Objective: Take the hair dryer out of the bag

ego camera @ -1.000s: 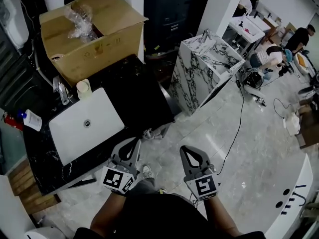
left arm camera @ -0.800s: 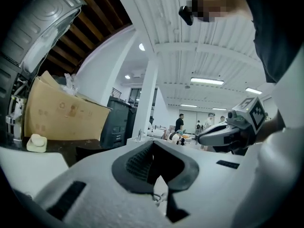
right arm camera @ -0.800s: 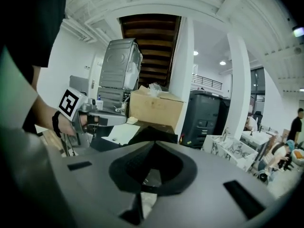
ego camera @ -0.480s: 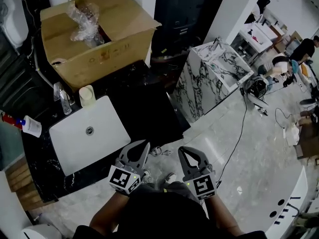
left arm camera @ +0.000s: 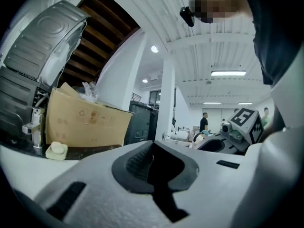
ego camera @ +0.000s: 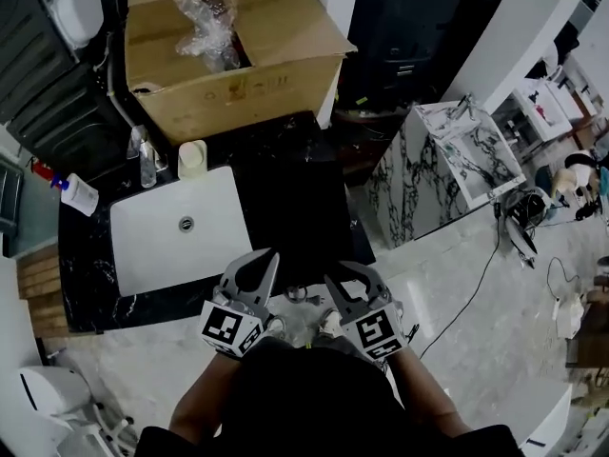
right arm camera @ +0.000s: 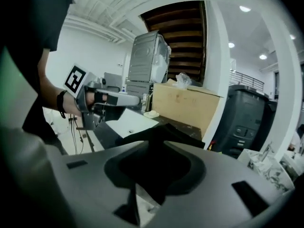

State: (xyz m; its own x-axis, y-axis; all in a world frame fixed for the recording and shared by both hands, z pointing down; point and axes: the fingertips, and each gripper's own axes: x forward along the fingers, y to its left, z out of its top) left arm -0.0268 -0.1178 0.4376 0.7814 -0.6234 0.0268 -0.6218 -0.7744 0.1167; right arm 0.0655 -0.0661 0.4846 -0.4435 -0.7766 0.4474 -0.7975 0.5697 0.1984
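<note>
A clear plastic bag point(ego camera: 209, 17) bulges out of the open cardboard box point(ego camera: 238, 60) at the back of the black counter point(ego camera: 295, 198). No hair dryer shows in any view. The bag also appears above the box in the left gripper view point(left arm camera: 90, 90) and the right gripper view point(right arm camera: 183, 81). My left gripper point(ego camera: 268, 255) is shut and empty, held low at the counter's front edge. My right gripper point(ego camera: 343, 279) hangs beside it over the floor. Its jaws have just been opening and stand slightly apart, with nothing between them.
A white sink basin point(ego camera: 176, 231) is set in the counter, with a faucet point(ego camera: 143, 155), a cream cup point(ego camera: 192, 158) and a white bottle point(ego camera: 76, 193) behind it. A marble-patterned cabinet point(ego camera: 447, 160) stands to the right. A cable point(ego camera: 485, 265) runs across the floor.
Both grippers have come closer to the counter's front edge, and the box and sink now sit nearer the middle of the head view. The right gripper's jaws have parted a little.
</note>
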